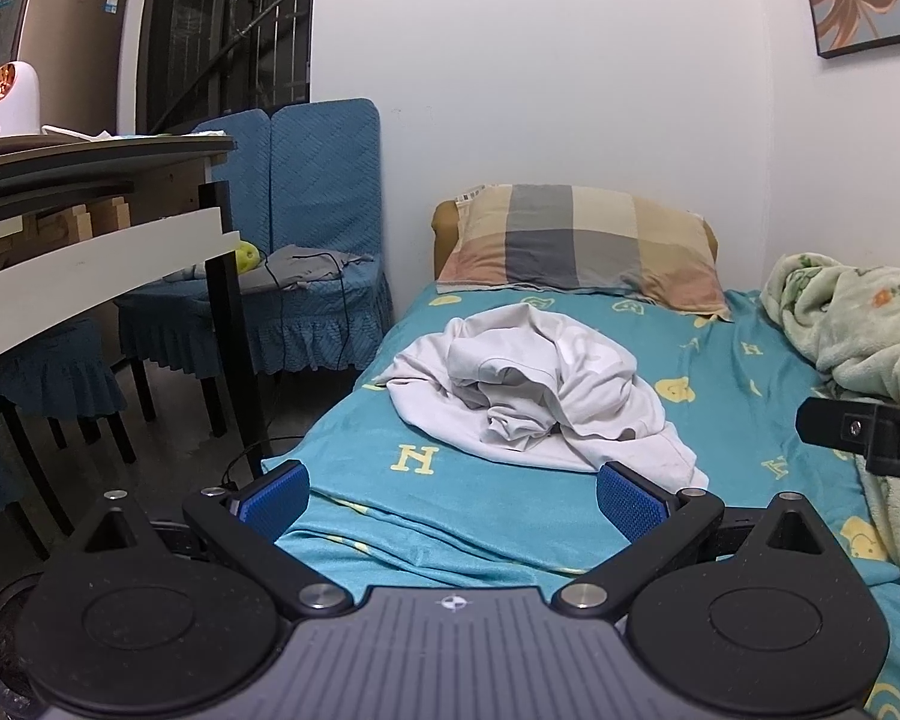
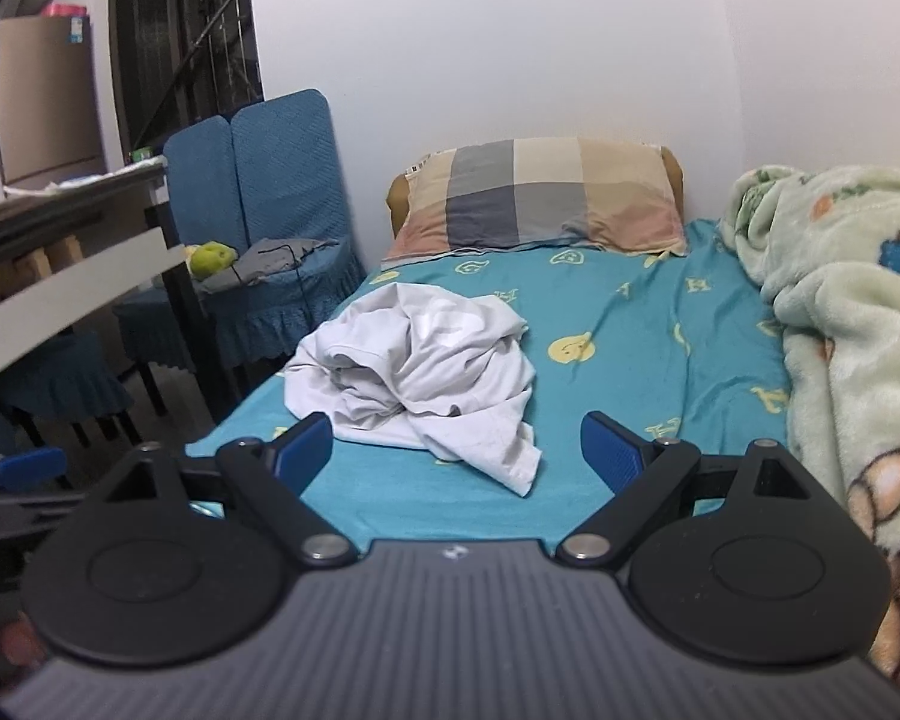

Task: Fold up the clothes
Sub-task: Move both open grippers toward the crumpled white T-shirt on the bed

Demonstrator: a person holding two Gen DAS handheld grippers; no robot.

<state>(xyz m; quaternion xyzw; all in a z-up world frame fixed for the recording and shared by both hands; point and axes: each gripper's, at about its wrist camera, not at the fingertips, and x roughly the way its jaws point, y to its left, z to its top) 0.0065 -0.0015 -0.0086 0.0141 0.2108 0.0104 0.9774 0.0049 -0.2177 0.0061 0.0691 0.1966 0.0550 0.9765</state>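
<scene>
A crumpled white garment [image 1: 534,387] lies in a heap on the teal bed sheet [image 1: 720,372]; it also shows in the right wrist view [image 2: 426,378]. My left gripper [image 1: 453,501] is open and empty, held just short of the garment's near edge. My right gripper [image 2: 456,450] is open and empty, with the garment's near corner between and just beyond its blue pads [image 2: 609,456]. Part of the right gripper shows at the right edge of the left wrist view [image 1: 864,432].
A checked pillow [image 1: 582,246] lies at the head of the bed. A pale green fleece blanket [image 2: 840,324] is bunched along the right side. A table [image 1: 90,228] and blue-covered chairs [image 1: 306,222] stand left of the bed, with floor between.
</scene>
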